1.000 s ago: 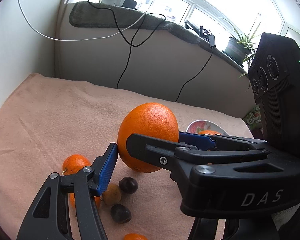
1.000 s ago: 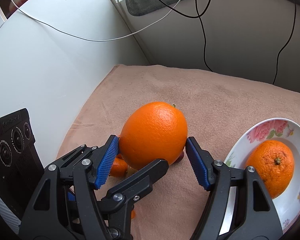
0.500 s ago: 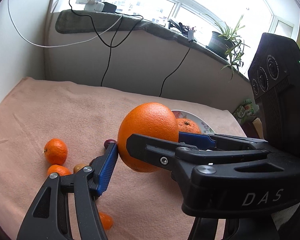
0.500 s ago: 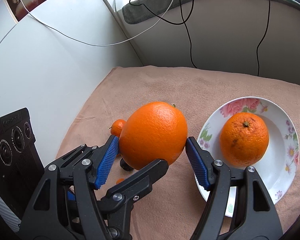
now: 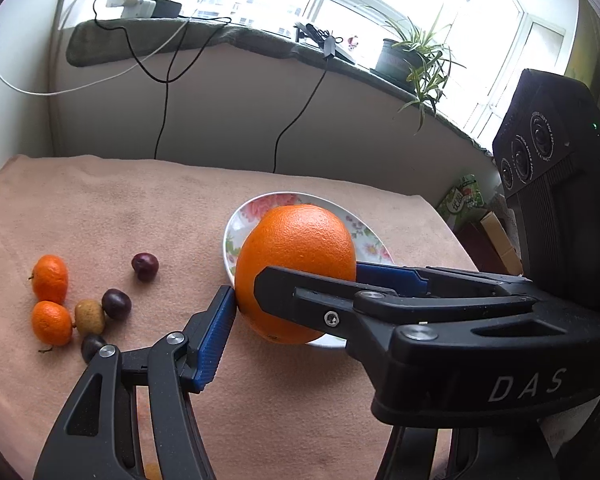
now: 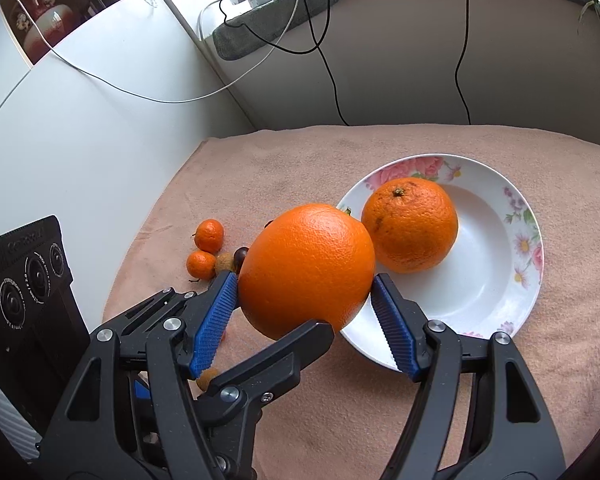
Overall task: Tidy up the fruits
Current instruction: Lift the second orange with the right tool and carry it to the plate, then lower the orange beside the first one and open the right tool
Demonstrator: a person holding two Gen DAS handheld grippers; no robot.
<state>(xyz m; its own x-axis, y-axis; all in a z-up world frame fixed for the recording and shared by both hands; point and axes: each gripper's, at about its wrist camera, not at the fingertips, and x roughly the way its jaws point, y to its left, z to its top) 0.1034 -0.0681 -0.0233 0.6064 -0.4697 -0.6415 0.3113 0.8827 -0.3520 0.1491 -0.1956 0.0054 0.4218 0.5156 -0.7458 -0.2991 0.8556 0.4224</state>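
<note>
Both the left gripper [image 5: 296, 284] and right gripper [image 6: 305, 312] have jaws clamped on the large orange [image 6: 306, 270] beside the plate [image 6: 496, 280]

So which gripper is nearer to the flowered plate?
Right. The right gripper reaches over the plate near rim; the left gripper is at the large orange other side, toward the small mandarins.

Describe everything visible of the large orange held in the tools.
The orange is large, oval, bright, with finely dimpled, unmarked peel. It hangs above the cloth, overlapping the plate's near rim in view. The right tool pinches its sides between ribbed blue pads; the left tool touches it too, one black finger crossing beneath.
</note>
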